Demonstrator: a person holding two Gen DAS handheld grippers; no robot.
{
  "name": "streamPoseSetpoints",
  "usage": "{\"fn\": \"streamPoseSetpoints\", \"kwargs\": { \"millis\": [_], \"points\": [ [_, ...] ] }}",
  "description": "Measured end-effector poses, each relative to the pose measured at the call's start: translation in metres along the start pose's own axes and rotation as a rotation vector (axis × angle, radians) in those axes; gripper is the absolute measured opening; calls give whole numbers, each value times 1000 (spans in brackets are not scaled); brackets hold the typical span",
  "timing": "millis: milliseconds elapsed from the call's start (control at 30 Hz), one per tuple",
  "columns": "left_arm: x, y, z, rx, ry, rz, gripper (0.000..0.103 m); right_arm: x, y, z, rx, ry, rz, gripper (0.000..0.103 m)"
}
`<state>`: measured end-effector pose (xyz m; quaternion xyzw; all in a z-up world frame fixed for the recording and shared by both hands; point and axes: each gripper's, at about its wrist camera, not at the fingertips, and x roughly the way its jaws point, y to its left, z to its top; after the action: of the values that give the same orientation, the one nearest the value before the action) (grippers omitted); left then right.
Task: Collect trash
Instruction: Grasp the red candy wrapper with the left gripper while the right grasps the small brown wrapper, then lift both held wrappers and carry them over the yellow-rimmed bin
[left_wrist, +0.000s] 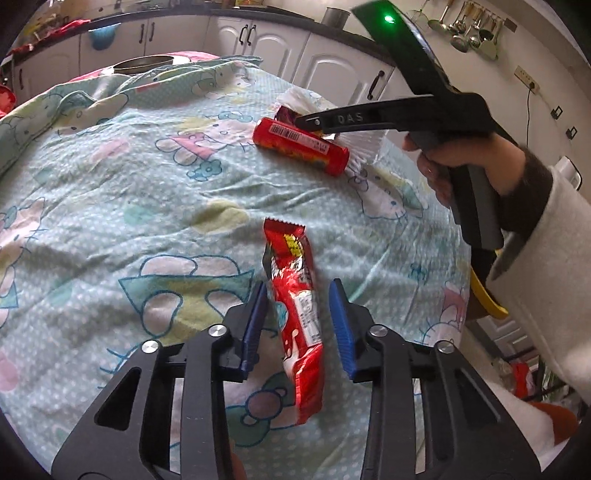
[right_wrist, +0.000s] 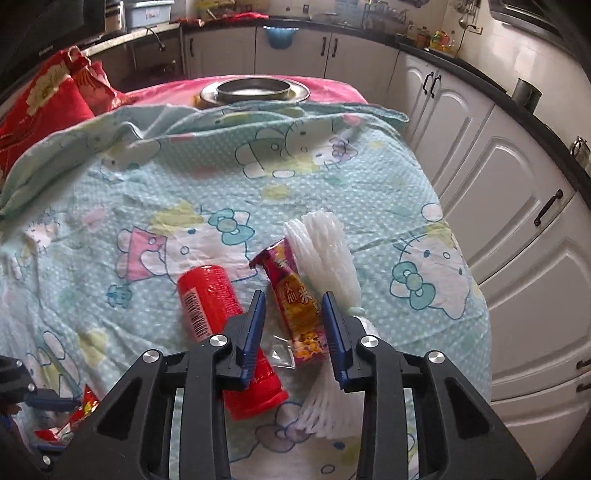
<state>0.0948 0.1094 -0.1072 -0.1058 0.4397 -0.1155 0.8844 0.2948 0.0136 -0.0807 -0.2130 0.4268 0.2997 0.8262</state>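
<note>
Blue pads of the left gripper (left_wrist: 297, 325) bracket a red wrapper (left_wrist: 295, 314) on the sheet (left_wrist: 110, 206), part-closed with a gap either side, positioned for a pinch. Right gripper (right_wrist: 293, 325) likewise straddles a maroon wrapper (right_wrist: 299, 314), not yet clamped, between a red tube (right_wrist: 221, 325) and white foam net (right_wrist: 325, 254). Only the right view shows the far metal bowl (right_wrist: 255, 90) fully; only the left shows the hand (left_wrist: 454, 162).

Table under a rumpled pale-blue cartoon-print cloth (right_wrist: 221, 192), pink fabric (right_wrist: 332, 88) at far end. On cloth: red cylinder tube (right_wrist: 207, 295), maroon-yellow snack wrapper (right_wrist: 295, 295), white foam netting (right_wrist: 325, 243), red foil wrapper (left_wrist: 295, 295). Metal pan (right_wrist: 255, 88) at the far end.
</note>
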Motion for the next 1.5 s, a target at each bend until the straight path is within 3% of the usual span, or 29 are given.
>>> {"fn": "streamPoseSetpoints", "kwargs": {
  "millis": [67, 500, 867, 1067, 1500],
  "points": [
    [0, -1, -1, 8, 2, 7, 20, 5, 0, 0, 1, 12, 2, 30],
    [-4, 8, 1, -31, -4, -17, 11, 10, 10, -2, 46, 2, 42, 21],
    [-31, 9, 17, -53, -87, 9, 10, -52, 19, -28, 105, -119, 152, 18],
    [-43, 8, 22, -61, -118, 20, 10, -70, 27, -51, 129, -125, 199, 18],
    [-53, -15, 33, -36, -162, 15, 10, -106, 17, -105, 192, -167, 169, 18]
  ]
}}
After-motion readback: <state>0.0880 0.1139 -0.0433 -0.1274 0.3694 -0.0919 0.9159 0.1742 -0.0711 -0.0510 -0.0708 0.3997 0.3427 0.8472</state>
